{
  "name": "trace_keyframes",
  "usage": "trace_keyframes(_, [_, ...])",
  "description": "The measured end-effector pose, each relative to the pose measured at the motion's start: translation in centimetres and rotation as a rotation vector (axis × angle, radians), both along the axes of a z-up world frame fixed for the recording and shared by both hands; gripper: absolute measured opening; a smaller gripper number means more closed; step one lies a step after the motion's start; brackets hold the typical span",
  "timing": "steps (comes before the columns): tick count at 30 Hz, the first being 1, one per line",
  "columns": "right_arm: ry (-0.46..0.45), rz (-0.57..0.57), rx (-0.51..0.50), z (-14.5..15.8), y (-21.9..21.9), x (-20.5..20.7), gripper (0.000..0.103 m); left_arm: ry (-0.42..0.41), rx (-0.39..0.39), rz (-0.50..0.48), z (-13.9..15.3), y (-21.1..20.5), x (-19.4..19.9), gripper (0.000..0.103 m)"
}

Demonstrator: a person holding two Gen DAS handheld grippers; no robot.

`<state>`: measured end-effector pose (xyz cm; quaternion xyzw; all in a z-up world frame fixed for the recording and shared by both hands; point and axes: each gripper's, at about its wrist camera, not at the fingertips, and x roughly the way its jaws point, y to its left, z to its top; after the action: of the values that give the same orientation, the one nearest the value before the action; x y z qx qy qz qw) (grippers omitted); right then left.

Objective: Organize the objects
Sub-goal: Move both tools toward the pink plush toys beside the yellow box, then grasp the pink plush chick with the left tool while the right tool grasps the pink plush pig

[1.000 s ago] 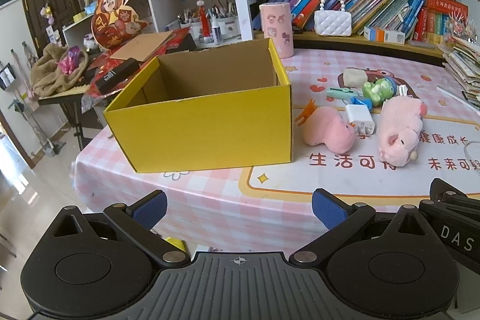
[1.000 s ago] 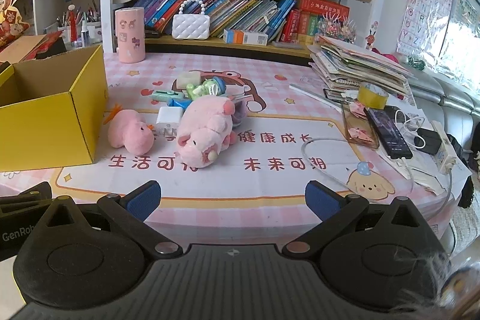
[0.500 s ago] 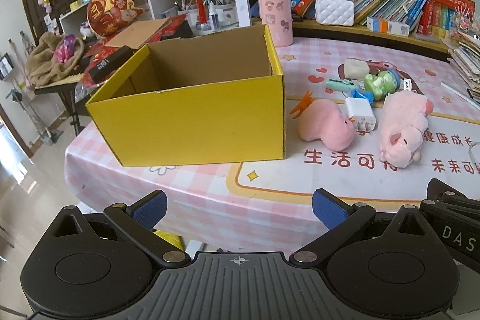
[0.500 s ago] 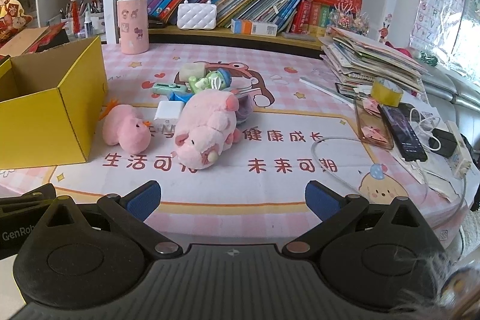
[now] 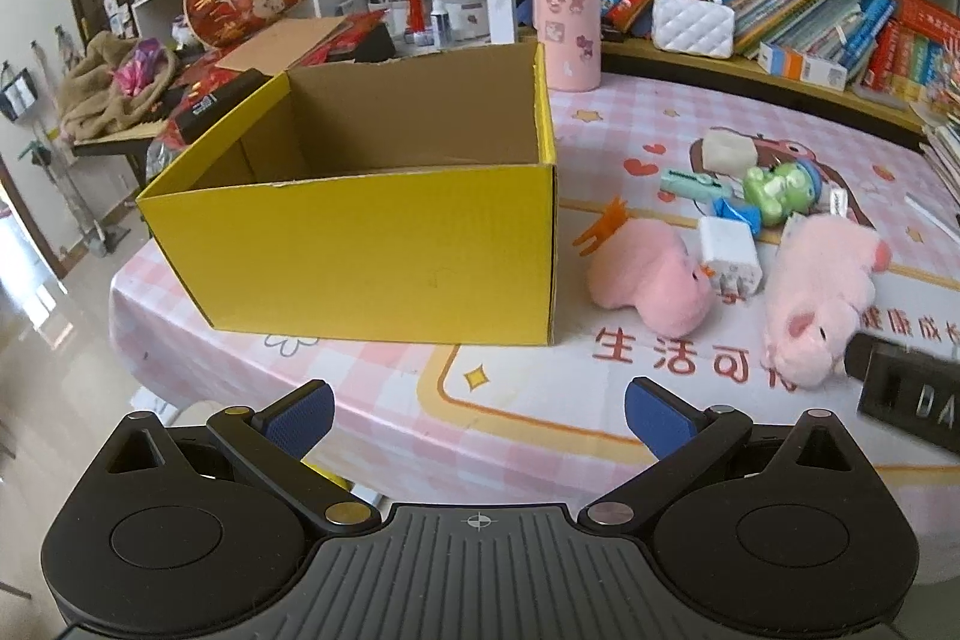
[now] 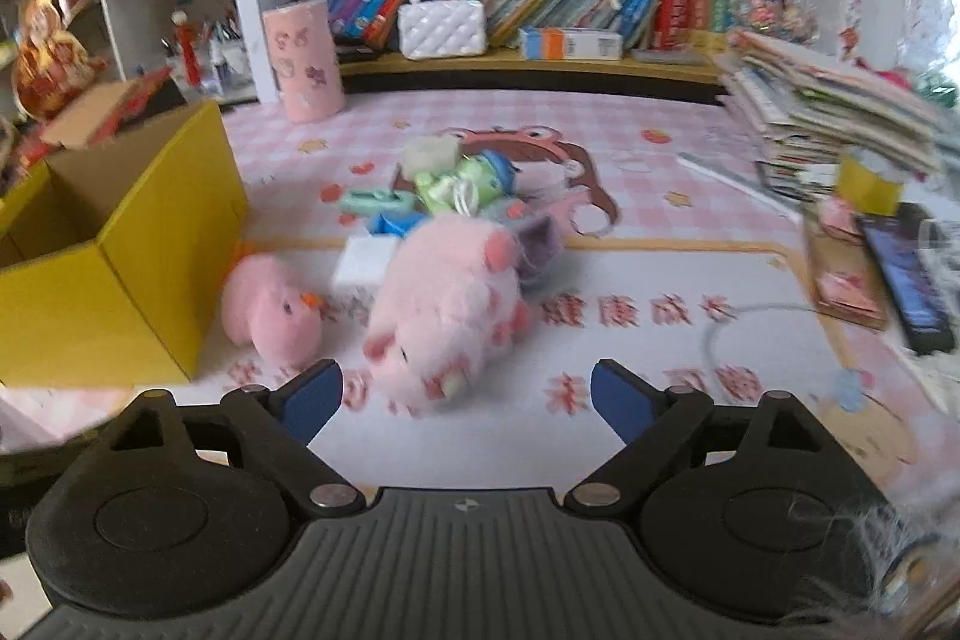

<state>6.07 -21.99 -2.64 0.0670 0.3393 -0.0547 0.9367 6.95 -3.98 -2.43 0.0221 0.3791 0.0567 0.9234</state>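
An empty yellow cardboard box (image 5: 384, 244) stands open on the pink table's left; it also shows in the right wrist view (image 6: 114, 280). Right of it lie a pink chick plush (image 5: 648, 274) (image 6: 270, 310), a white charger (image 5: 729, 259), a pink pig plush (image 5: 822, 292) (image 6: 444, 310), a green frog toy (image 5: 780, 187) (image 6: 462, 184), a mint clip (image 5: 693, 187) and a pale eraser block (image 5: 726, 148). My left gripper (image 5: 477, 415) is open and empty before the box. My right gripper (image 6: 465, 394) is open and empty, just short of the pig plush.
A pink cylinder cup (image 5: 567, 31) stands behind the box. Bookshelves with a white purse (image 6: 441, 28) line the back. A stack of books (image 6: 828, 118), yellow tape roll (image 6: 867, 184), phones (image 6: 906, 280) and a white cable (image 6: 744, 316) lie on the table's right.
Both grippers have moved forward over the table. The right one has closed in on the pig plush, its view now blurred. Both stay open.
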Motion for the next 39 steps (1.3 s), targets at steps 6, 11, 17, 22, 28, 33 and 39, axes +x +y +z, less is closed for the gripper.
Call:
trace_keyframes(6, [-0.035,0.046,0.018,-0.6,-1.1,3.9,0.092,0.008,-0.051,0.028,-0.1,0.3,0.7,0.103])
trace_keyframes(11, [0.070,0.075,0.061,-2.5,-2.0,7.7,0.091,0.025,-0.102,-0.014,0.0,-0.1,1.1,0.103])
trace_keyframes(17, [0.119,0.151,0.143,-3.6,-3.3,9.0,0.059,0.033,-0.113,-0.058,0.1,-2.0,1.7,0.100])
trace_keyframes(22, [0.018,0.147,0.138,-0.7,-5.8,6.4,0.053,0.035,-0.122,-0.095,0.0,-4.5,3.2,0.062])
trace_keyframes(28, [-0.048,0.135,0.076,1.4,-8.2,4.0,0.054,0.017,-0.157,0.022,-1.8,-6.8,7.5,0.058])
trace_keyframes(33, [-0.035,0.180,0.053,1.5,-8.6,3.2,0.054,0.016,-0.207,0.133,-3.1,-7.4,10.7,0.060])
trace_keyframes(39, [-0.011,0.200,0.044,1.1,-8.5,2.6,0.054,0.046,-0.202,0.186,-4.5,-7.6,12.1,0.052])
